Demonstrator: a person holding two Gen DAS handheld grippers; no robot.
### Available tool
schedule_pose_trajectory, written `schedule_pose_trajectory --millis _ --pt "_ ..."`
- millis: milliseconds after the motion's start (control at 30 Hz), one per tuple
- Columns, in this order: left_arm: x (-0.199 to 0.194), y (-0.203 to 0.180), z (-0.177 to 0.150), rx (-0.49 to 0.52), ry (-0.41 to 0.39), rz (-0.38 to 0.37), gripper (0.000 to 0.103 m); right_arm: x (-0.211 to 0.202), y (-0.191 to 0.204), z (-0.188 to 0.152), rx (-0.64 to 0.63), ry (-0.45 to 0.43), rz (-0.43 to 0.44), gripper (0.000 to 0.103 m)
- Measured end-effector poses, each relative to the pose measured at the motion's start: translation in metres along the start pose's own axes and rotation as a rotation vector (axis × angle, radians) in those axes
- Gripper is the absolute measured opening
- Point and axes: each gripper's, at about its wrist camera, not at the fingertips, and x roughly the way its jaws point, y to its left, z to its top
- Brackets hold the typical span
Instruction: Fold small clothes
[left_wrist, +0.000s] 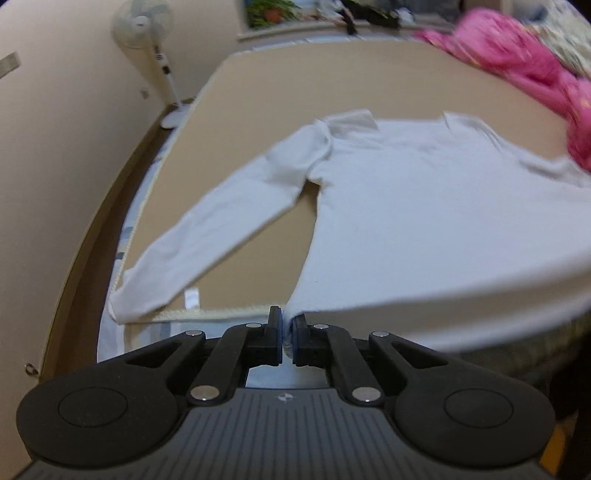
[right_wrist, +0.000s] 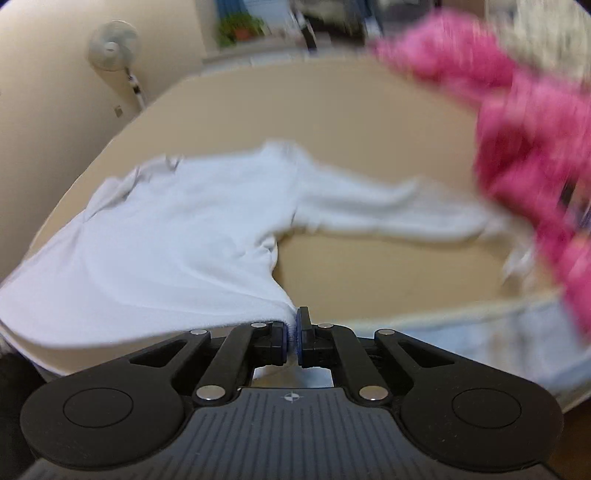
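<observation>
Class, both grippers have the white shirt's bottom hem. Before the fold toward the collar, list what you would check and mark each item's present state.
1. Left gripper shut on the white shirt's hem corner: ok.
2. Right gripper shut on the other hem corner: ok.
3. Hem lifted off the tan board: ok.
4. Collar flat: cannot tell, blurred.
5. Right sleeve clear of the pink garment: not ok, its end reaches the pink cloth.
</observation>
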Motion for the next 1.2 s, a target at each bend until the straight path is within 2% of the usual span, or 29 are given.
schedule_pose_trajectory --millis 67,200,267,333,400,500,567,633,700,733,767,833,933,1000,1033,1100,1133,1200 --pt "0.011 -0.019 -0.012 0.073 0.044 0.020 0.005 -0.004 -0.005 -0.006 -0.018 0.027 -0.021 0.004" --pt "0.050 -0.036 -0.040 0.127 0.190 0.046 0.005 0.048 -0.008 -0.059 -0.041 0.222 -0.078 0.004" --pt "0.061 -0.035 -0.049 0.135 0.234 0.066 0.005 0.071 0.000 -0.086 -0.031 0.323 -0.062 0.004" --pt "0.063 -0.027 -0.051 0.124 0.249 0.081 0.005 0.076 0.013 -0.100 -0.069 0.347 -0.037 0.004" --pt "0.060 -0.020 -0.051 0.109 0.248 0.082 0.005 0.075 0.023 -0.103 -0.131 0.333 -0.047 0.004" --pt "0.063 -0.022 -0.050 0.125 0.282 0.069 0.006 0.076 0.014 -0.097 -0.103 0.339 -0.051 0.004" --pt "0.073 -0.033 -0.053 0.179 0.330 0.070 0.010 0.084 0.009 -0.098 -0.084 0.372 -0.052 0.004" --pt "0.072 -0.044 -0.060 0.277 0.340 0.070 0.020 0.092 0.008 -0.102 -0.076 0.439 -0.013 0.005" --pt "0.064 -0.048 -0.063 0.342 0.323 0.043 0.051 0.090 0.016 -0.107 -0.121 0.518 0.026 0.018" --pt "0.059 -0.047 -0.064 0.363 0.316 0.010 0.077 0.086 0.019 -0.108 -0.155 0.561 0.050 0.038" --pt "0.050 -0.043 -0.065 0.382 0.290 -0.029 0.089 0.080 0.021 -0.108 -0.181 0.581 0.082 0.053" --pt "0.034 -0.036 -0.062 0.411 0.237 -0.083 0.089 0.062 0.018 -0.097 -0.200 0.540 0.139 0.057" --pt "0.028 -0.021 -0.038 0.361 0.179 -0.077 0.093 0.051 -0.004 -0.056 -0.112 0.422 0.148 0.057" --pt "0.037 -0.010 -0.009 0.259 0.164 -0.046 0.095 0.064 -0.029 -0.017 0.043 0.302 0.117 0.061" --pt "0.045 -0.005 0.007 0.184 0.160 -0.028 0.096 0.074 -0.043 0.000 0.134 0.243 0.098 0.065" --pt "0.064 0.004 0.040 0.031 0.176 0.011 0.096 0.105 -0.073 0.029 0.321 0.124 0.063 0.066" --pt "0.072 0.007 0.054 -0.027 0.189 0.017 0.096 0.127 -0.086 0.043 0.401 0.101 0.038 0.066" --pt "0.086 0.012 0.078 -0.115 0.196 0.019 0.096 0.171 -0.106 0.060 0.521 0.124 0.024 0.065"
